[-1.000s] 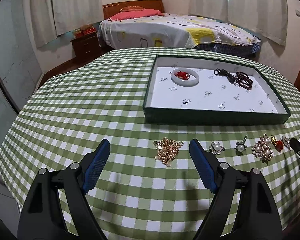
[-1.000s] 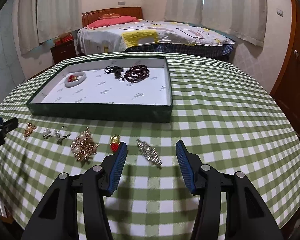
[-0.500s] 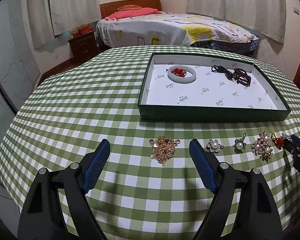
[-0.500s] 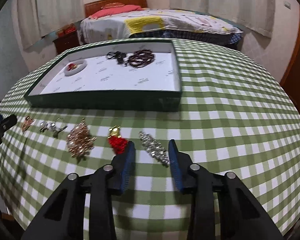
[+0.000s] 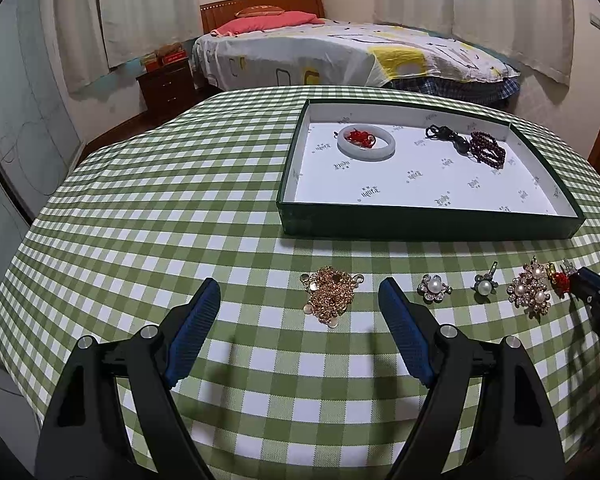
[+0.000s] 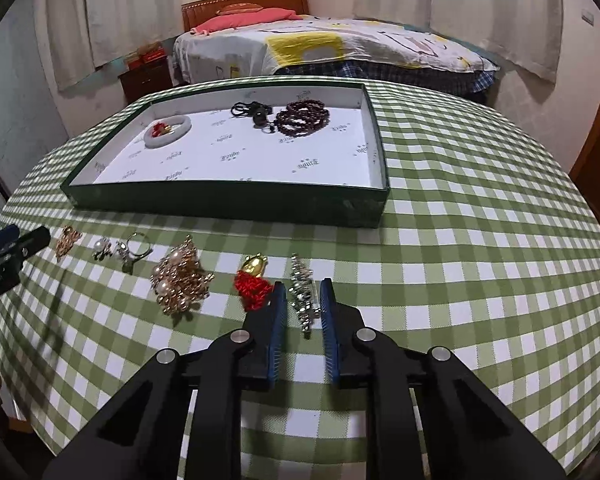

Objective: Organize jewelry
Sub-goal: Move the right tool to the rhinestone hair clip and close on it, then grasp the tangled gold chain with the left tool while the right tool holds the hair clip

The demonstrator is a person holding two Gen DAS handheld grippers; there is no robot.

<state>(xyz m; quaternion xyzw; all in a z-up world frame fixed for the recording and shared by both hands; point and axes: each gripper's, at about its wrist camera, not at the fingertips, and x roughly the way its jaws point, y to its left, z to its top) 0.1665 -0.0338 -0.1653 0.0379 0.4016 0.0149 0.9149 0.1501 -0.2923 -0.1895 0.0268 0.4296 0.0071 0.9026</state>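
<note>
A silver rhinestone brooch [image 6: 304, 296] lies on the green check tablecloth between the fingers of my right gripper [image 6: 303, 286]. Its jaws are closing, the pads close on both sides, with a thin gap on the left. Just left lie a gold charm with a red tassel [image 6: 252, 284] and a pearl cluster brooch [image 6: 180, 276]. My left gripper [image 5: 297, 286] hangs open over the cloth, nothing between its fingers, and a gold brooch [image 5: 332, 296] lies just ahead of it. The green tray [image 5: 420, 226] holds a white bangle [image 5: 366, 142] and dark beads [image 5: 488, 152].
A pearl flower [image 5: 434, 288] and a small pearl pin [image 5: 485, 286] lie in the row between the two grippers. The round table's edge falls away close behind both grippers. Beyond the table stand a bed [image 5: 340, 52] and a nightstand [image 5: 166, 84].
My right gripper's jaws have narrowed from wide apart to close around the silver brooch, and it has edged forward over it. The left gripper stays open over the same spot.
</note>
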